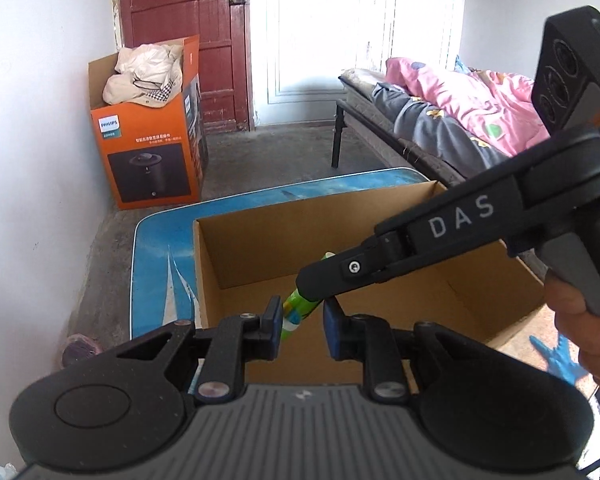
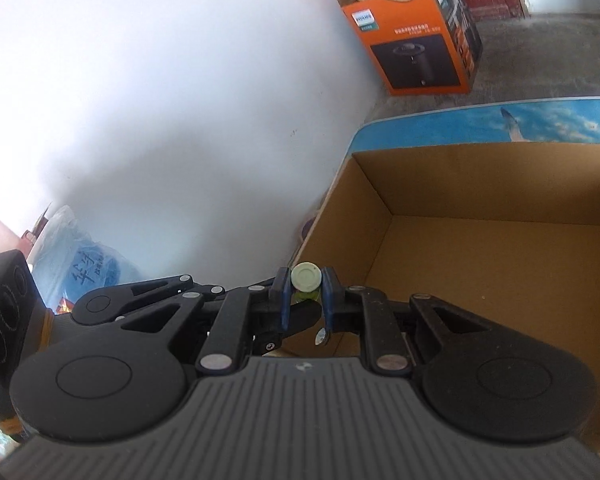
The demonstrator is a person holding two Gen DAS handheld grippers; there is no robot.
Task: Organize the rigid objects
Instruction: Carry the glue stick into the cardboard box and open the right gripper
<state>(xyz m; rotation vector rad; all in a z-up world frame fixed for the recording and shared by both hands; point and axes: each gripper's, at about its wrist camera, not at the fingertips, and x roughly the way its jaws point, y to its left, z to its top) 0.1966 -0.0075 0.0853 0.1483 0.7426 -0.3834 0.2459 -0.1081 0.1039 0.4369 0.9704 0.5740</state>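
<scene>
1. A green tube-shaped bottle (image 1: 296, 312) with a pale round cap (image 2: 306, 277) is held over the near left corner of an open cardboard box (image 1: 236, 256); the box floor in view is bare.
2. Right gripper (image 2: 306, 292): jaws nearly closed, blue pads clamped on the bottle just below its cap.
3. Left gripper (image 1: 300, 320): jaws drawn in as far as they go, the bottle's lower part between the pads; the left pad touches it, while contact at the right pad cannot be confirmed.
4. The right gripper crosses in from the right, a hand (image 1: 588, 320) on its handle.
5. The box stands on a blue-printed table (image 1: 160, 280).
6. An orange carton (image 1: 152, 152) holding cloth stands far left by the wall; a bed (image 1: 440, 120) lies far right.
</scene>
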